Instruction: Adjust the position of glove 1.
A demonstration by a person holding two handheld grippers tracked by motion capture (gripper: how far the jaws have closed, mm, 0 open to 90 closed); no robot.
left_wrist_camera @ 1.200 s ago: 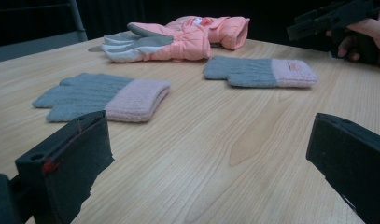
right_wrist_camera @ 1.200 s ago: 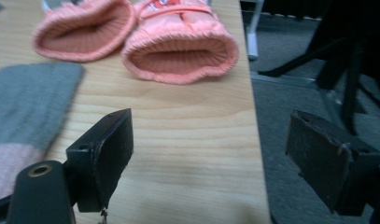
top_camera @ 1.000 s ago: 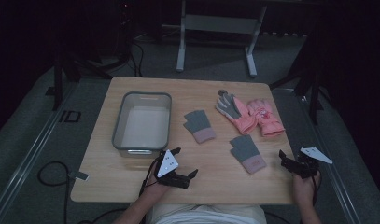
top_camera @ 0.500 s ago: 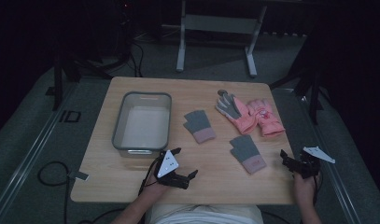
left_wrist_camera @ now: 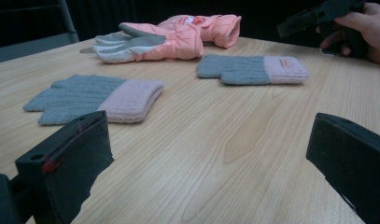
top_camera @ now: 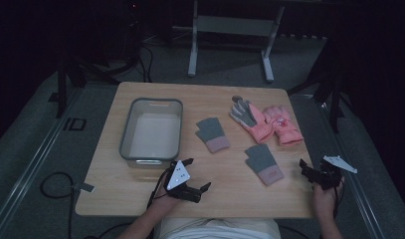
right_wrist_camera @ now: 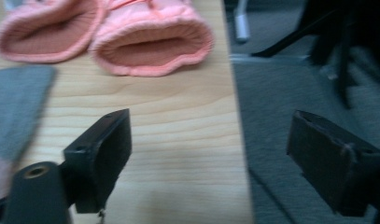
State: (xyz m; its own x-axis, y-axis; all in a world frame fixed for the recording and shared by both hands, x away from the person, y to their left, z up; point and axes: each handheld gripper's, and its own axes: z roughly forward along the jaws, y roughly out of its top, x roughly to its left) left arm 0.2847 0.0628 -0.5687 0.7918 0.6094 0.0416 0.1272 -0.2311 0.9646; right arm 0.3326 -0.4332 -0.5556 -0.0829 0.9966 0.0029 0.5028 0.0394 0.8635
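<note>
Two grey knitted mittens with pink cuffs lie flat on the wooden table (top_camera: 140,199), one (top_camera: 212,134) mid-table and one (top_camera: 263,163) nearer the front right. A pair of pink padded gloves (top_camera: 267,119) with grey palms rests behind them. My left gripper (top_camera: 199,174) stands open at the front edge, right of the bin, empty; its view faces the near mitten (left_wrist_camera: 99,98), the other mitten (left_wrist_camera: 253,70) and the pink gloves (left_wrist_camera: 173,37). My right gripper (top_camera: 317,172) is open and empty at the table's right edge, with the glove cuffs (right_wrist_camera: 150,42) ahead of it.
A grey empty plastic bin (top_camera: 151,132) sits on the table's left half. The table's right edge (right_wrist_camera: 232,121) runs between my right jaws, with grey floor (right_wrist_camera: 281,93) beyond. A metal stand (top_camera: 230,30) is behind the table, and cables (top_camera: 55,184) lie on the floor at left.
</note>
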